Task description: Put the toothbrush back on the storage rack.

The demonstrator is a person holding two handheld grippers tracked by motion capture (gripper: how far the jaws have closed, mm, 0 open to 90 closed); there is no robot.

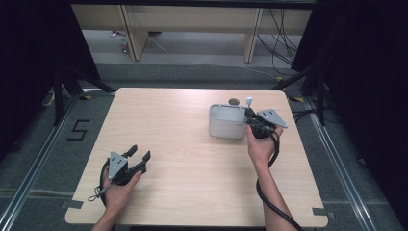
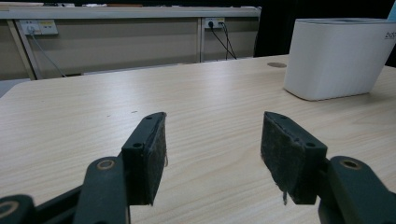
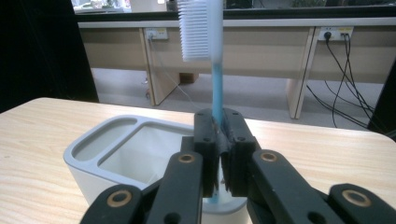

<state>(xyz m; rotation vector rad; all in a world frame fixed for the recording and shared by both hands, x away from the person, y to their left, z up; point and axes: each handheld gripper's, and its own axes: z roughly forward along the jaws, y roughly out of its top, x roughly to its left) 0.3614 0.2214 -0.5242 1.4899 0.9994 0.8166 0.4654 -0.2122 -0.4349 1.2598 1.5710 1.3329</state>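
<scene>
Left gripper (image 1: 138, 158): black two-jaw tool, grey three-cornered plate on top, thin dark cable trailing.
Right gripper (image 3: 218, 140): black jaws, brass-ringed pivots, small screws, thick black cable.
Pads (image 2: 290, 156): dark, rough, frayed.
Forearms: bare, unsleeved.

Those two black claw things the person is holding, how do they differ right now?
The left gripper has its jaws spread wide with nothing between them; the right gripper is clamped shut on a blue toothbrush. The left one sits over bare table near the person; the right one is at the white holder. Both are hand-held with black padded jaws.
</scene>
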